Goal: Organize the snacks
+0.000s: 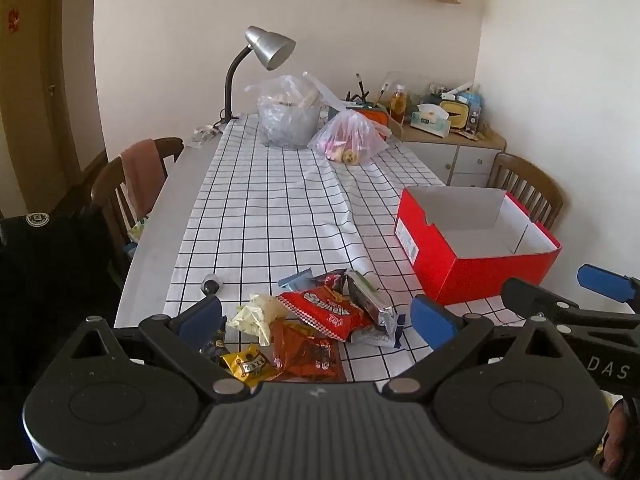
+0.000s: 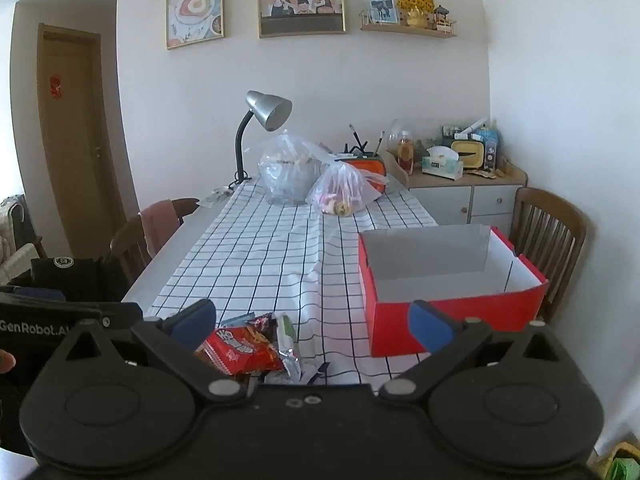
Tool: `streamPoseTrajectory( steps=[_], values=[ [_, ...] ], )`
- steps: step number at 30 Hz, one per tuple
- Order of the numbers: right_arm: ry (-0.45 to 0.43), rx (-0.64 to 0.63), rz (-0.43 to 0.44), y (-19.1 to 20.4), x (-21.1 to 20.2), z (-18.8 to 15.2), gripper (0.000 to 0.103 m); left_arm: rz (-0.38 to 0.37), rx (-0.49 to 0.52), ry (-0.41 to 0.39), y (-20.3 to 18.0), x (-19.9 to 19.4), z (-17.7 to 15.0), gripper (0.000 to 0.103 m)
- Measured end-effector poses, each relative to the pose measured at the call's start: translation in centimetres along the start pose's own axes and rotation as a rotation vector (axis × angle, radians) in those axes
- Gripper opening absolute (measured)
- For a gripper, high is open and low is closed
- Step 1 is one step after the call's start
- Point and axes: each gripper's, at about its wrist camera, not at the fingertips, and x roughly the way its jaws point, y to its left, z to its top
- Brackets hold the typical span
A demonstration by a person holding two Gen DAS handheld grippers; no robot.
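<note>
Right, the snack pile (image 1: 312,328) lay near, between the left gripper's (image 1: 316,316) wide-apart jaws, untouched; right gripper (image 2: 312,322) gaped too, empty. Red box (image 1: 480,240) sat right on the checked tablecloth (image 1: 272,208), lamp (image 1: 260,64) far.

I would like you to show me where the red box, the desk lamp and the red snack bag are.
red box (image 2: 452,322): right wrist view, on its red front wall.
desk lamp (image 1: 272,46): left wrist view, on its silver shade.
red snack bag (image 1: 326,310): left wrist view, on the printed front.
</note>
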Motion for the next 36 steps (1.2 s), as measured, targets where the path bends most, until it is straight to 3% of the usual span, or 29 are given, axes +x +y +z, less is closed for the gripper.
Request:
streamPoseTrajectory(
  steps=[36],
  values=[
    [0.022,0.009,-0.022,0.6,-0.4,-0.8,0.103,0.002,-0.001,0.023,0.0,-0.1,-1.1,0.101]
  ],
)
